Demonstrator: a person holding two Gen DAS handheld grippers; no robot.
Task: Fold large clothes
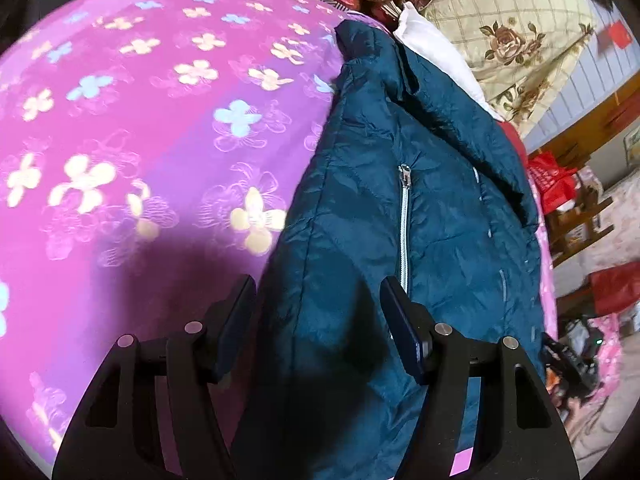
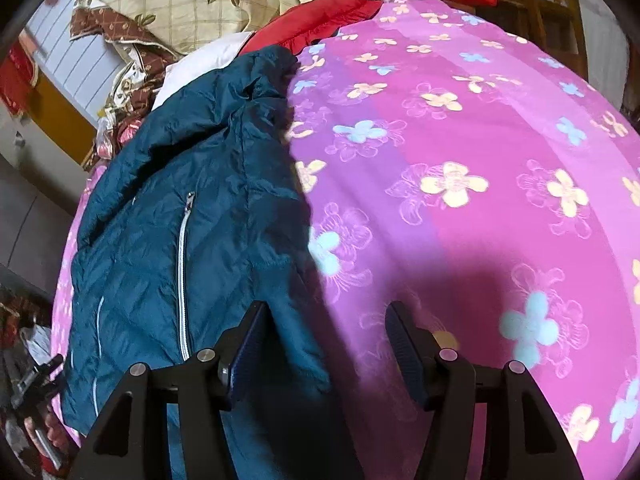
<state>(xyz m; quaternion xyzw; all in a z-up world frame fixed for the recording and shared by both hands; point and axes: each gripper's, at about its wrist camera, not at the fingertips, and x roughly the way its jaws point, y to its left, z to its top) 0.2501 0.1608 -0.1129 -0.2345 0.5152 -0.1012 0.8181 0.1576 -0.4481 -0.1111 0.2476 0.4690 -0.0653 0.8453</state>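
Observation:
A teal quilted jacket with a white pocket zipper lies folded lengthwise on a pink flowered bedsheet. In the right wrist view the jacket lies at the left on the sheet. My left gripper is open, hovering over the jacket's near left edge. My right gripper is open, hovering over the jacket's near right edge, its left finger above the fabric. Neither holds anything.
A white garment, a red garment and a cream rose-print quilt lie at the bed's far end. Red bags and wooden furniture stand beside the bed. A hand holding a tool is at the lower left.

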